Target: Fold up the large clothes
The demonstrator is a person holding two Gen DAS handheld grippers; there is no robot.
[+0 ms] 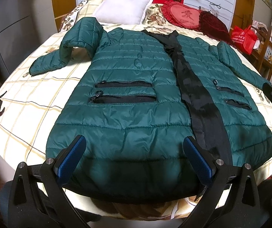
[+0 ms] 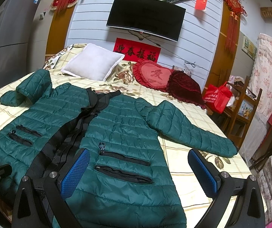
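I have the jacket (image 1: pixel 128 87) spread front-up across the bed (image 1: pixel 31 102), filling the middle of both views, collar toward the pillow (image 1: pixel 123 7) at the top of the frame. Its black placket (image 1: pixel 196 95) runs down the centre, unzipped as far as I can tell. Nothing looks folded yet.

My left gripper (image 1: pixel 132 161) hangs over the hem at the bottom of its view, jaws spread wide, nothing between them. My right gripper (image 2: pixel 138 172) is equally wide open, straddling the pocket zips (image 2: pixel 123 166) on that front panel, holding nothing.

The risks I see from here:
- The shell looks slick and puffy, so I judge a shallow pinch would catch only the top layer and the panel would slide out mid-fold.
- The left sleeve (image 1: pixel 65 53) at the upper left of the left view is already doubled and humped; folding over it would likely trap a lump.
- The right sleeve (image 2: pixel 192 131) reaches toward the bed edge at the right of the right view; a drag could pull it off the side.
- The zip pull ring (image 2: pixel 101 145) might snag a finger.
- The open front could gape and skew if I lift one side alone.
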